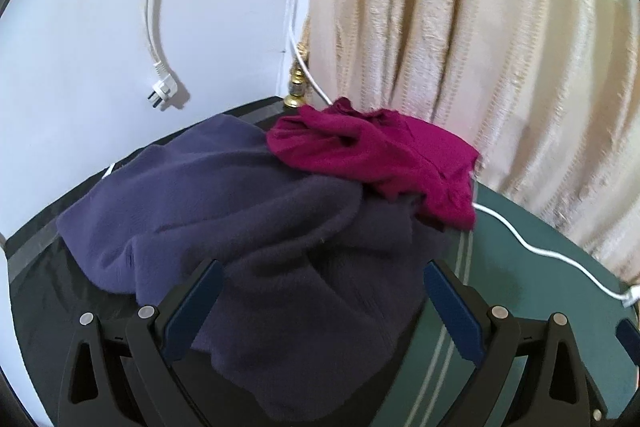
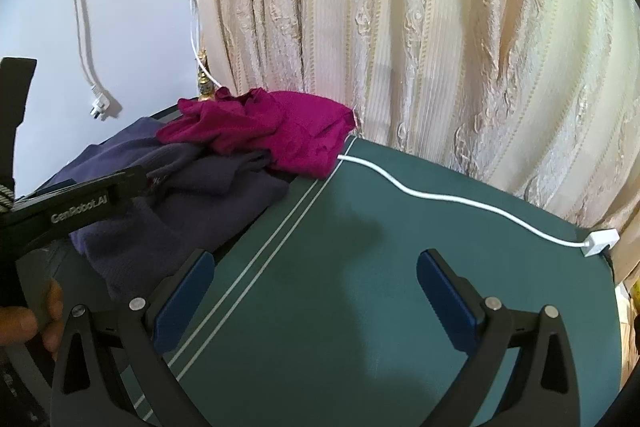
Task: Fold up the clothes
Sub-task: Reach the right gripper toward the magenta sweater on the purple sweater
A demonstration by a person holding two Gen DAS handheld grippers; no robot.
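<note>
Your left tongs (image 1: pixel 320 291) stand wide open, their blue pads either side of a soft, fuzzy purple fleece (image 1: pixel 240 227) without pinching it. Your right tongs (image 2: pixel 316 287) are open too, over bare green tabletop (image 2: pixel 400 267) just beside the fleece. Two garments are heaped here: the fleece and a crumpled magenta top (image 1: pixel 380 155) lying on its far edge. One white cable (image 2: pixel 440 195) snakes beyond, before the ribbed cream curtain (image 2: pixel 440 47).

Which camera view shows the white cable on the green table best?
The right wrist view: the white cable runs uncovered from the magenta garment to its white plug. The left wrist view shows only a shorter stretch near the picture's right edge.
</note>
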